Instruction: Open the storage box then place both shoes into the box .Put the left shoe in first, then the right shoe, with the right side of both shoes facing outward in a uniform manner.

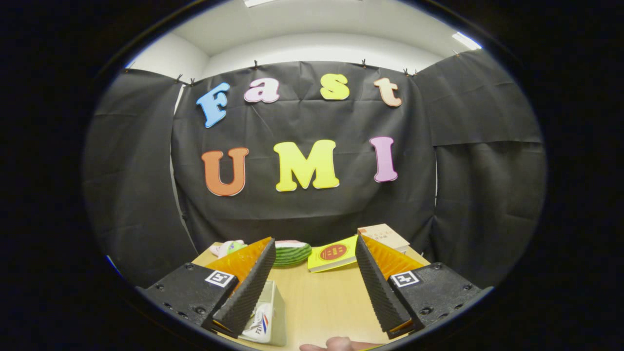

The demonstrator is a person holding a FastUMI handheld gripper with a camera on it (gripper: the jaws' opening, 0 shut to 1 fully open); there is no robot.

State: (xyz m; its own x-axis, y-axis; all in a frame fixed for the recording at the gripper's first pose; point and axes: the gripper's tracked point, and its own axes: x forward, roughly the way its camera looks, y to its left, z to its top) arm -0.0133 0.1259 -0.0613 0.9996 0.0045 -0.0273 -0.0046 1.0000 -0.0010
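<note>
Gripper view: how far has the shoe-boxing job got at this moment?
Nothing looks done. The gripper is open and holds nothing; bare table lies between its fingers. A clear box with what may be a shoe against it sits by the left finger; whether it is open is unclear. A hand shows at the near edge. Opening and both placements seem left.

A staged recording booth, this: black cloth pinned up as walls around a wooden table, white office ceiling peeking above.
</note>
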